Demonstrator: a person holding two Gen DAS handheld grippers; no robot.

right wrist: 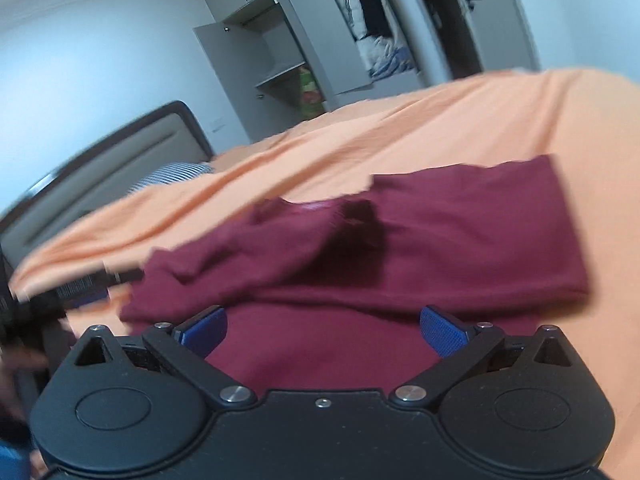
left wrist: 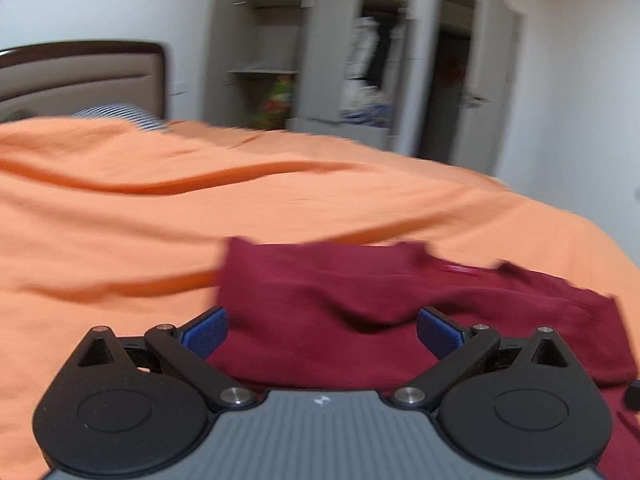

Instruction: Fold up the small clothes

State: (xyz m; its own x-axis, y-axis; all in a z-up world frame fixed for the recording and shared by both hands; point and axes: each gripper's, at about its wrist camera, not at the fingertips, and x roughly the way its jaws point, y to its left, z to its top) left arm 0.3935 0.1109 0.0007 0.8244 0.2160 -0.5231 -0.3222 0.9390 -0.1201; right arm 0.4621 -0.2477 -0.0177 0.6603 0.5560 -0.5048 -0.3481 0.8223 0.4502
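On the orange bedsheet [left wrist: 120, 208] lies the maroon garment [left wrist: 360, 300], rumpled, spread just ahead of both grippers. Left gripper [left wrist: 322, 332]: fingers wide apart, nothing between them, cloth beneath. Right gripper [right wrist: 324, 330]: fingers likewise spread, empty, over the garment's near part. Right wrist view alone shows a sleeve folded across the body toward the left and the other gripper's dark tip [right wrist: 80, 284] at the garment's left end. Left wrist view alone shows a small pale label [left wrist: 460, 269] near the far edge. Both views are motion-blurred; folds are hard to read, and the garment's near edge is hidden behind the gripper bodies. Bare sheet lies left of and beyond the garment. Striped pillow [left wrist: 120, 114] by the headboard [left wrist: 80, 76]; open wardrobe [left wrist: 320, 60] far behind.
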